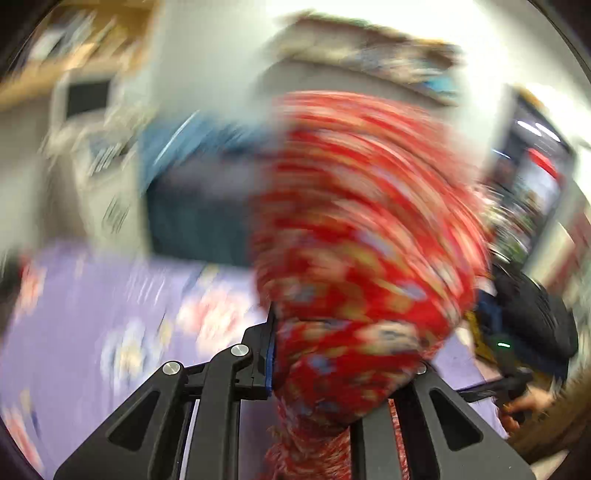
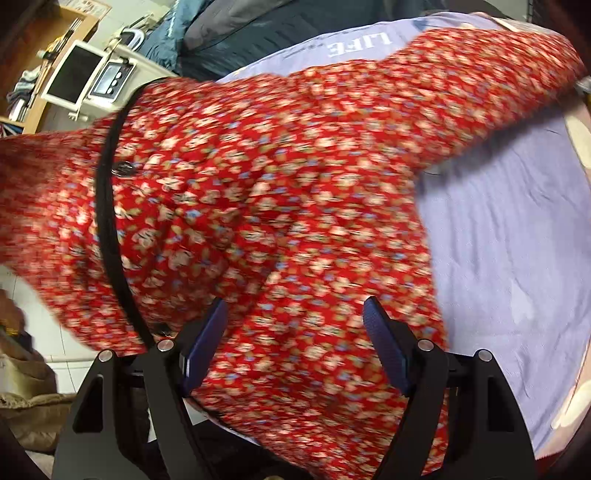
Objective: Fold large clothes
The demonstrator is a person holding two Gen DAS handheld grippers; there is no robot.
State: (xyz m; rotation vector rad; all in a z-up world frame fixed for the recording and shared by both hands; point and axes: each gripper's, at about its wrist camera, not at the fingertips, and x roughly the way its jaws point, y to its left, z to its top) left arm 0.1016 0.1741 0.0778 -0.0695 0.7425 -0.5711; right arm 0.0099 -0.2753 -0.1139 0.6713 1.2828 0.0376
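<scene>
A large red floral garment (image 2: 295, 192) with a black trim band (image 2: 107, 206) and a button lies spread over the lilac bed sheet (image 2: 517, 240). My right gripper (image 2: 295, 332) is open just above the cloth, its blue pads (image 2: 384, 347) apart with fabric beneath them. In the blurred left wrist view my left gripper (image 1: 332, 354) is shut on a bunch of the same red garment (image 1: 362, 229), lifted above the lilac floral sheet (image 1: 92, 314). The right fingertip of the left gripper is hidden by the cloth.
A dark blue quilt (image 2: 240, 33) lies at the far end of the bed. A wooden shelf with a white monitor (image 2: 74, 74) stands at the left. The other hand and gripper (image 1: 517, 391) show at the right of the left wrist view.
</scene>
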